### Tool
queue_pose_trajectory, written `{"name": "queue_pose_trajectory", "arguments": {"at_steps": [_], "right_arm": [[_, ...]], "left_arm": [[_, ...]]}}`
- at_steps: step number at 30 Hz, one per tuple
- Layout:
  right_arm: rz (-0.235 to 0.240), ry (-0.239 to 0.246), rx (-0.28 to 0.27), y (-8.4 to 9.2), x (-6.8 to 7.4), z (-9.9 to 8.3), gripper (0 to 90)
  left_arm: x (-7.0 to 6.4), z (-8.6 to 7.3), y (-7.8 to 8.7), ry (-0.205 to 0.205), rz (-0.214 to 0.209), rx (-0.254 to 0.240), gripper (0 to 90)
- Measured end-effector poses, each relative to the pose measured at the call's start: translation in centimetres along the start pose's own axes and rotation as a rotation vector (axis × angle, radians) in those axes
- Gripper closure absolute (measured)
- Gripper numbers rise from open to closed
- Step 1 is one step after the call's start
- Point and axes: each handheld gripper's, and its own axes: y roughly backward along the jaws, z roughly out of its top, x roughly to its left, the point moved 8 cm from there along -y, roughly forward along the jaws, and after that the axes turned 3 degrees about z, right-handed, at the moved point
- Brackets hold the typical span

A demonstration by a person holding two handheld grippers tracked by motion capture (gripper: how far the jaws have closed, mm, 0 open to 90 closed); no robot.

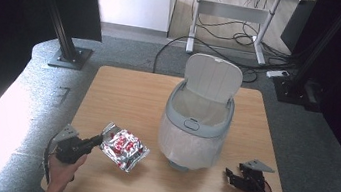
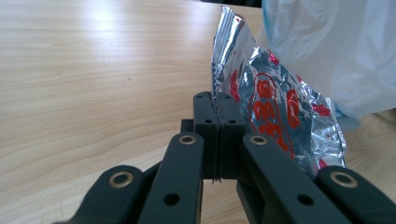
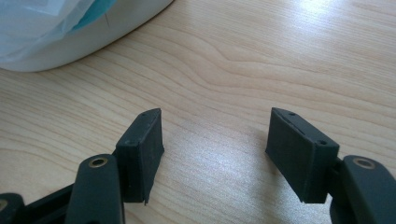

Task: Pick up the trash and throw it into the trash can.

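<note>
A silver foil packet (image 1: pixel 124 148) with red print lies near the table's front left, one corner lifted. My left gripper (image 1: pixel 97 141) is shut on that corner; in the left gripper view the jaws pinch the edge of the foil packet (image 2: pixel 275 112), with my left gripper (image 2: pixel 218 114) pressed tight together. A small white bin (image 1: pixel 196 125) lined with a clear bag stands mid-table, its lid (image 1: pixel 212 76) tipped up and back. My right gripper (image 1: pixel 228 175) rests low at the front right; in the right gripper view my right gripper (image 3: pixel 215 135) stands open over bare wood.
The wooden table (image 1: pixel 123 94) has free room at its back left. The bin's base (image 3: pixel 70 32) sits just left of the right gripper. Beyond the table stand a black stand foot (image 1: pixel 69 56), a desk frame (image 1: pixel 233 14) and floor cables (image 1: pixel 247 41).
</note>
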Motion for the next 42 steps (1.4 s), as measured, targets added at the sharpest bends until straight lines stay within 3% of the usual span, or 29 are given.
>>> {"name": "queue_pose_trajectory", "arguments": {"at_steps": [4,28,42], "right_arm": [[-0.008,-0.004,0.001,0.0,-0.1,0.0,34.4],[-0.017,-0.009,0.000,-0.1,-0.2,0.0,34.3],[-0.021,-0.012,0.000,-0.1,-0.2,0.1,34.3]], "left_arm": [[-0.4,0.6,0.2,-0.019,-0.010,0.002,89.4],[-2.1,4.8,2.4,-0.036,-0.074,-0.043,89.5],[-2.7,6.8,3.9,-0.051,-0.086,-0.076,89.5]]}}
